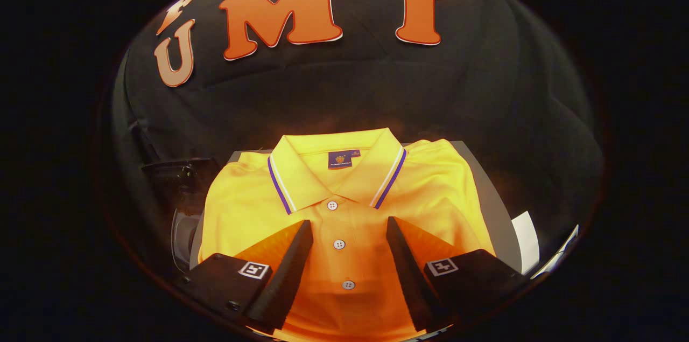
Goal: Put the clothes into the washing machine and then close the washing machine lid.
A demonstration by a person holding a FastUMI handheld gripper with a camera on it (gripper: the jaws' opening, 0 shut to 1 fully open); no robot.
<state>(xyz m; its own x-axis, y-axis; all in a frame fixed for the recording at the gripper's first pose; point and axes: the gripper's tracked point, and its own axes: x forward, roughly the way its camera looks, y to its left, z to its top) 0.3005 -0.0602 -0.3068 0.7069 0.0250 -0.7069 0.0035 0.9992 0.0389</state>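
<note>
Folded yellow polo shirt (344,207) beneath gripper (349,223), jaws apart, straddling its button placket

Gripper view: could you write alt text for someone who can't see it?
A folded yellow polo shirt lies on a grey surface, its buttons between the open fingers of the gripper just above it. Black cloth hangs behind.

Grey board (487,191) under folded garment; white sheet (526,242) beside it (right edge); black cloth wall (484,94) behind.
</note>
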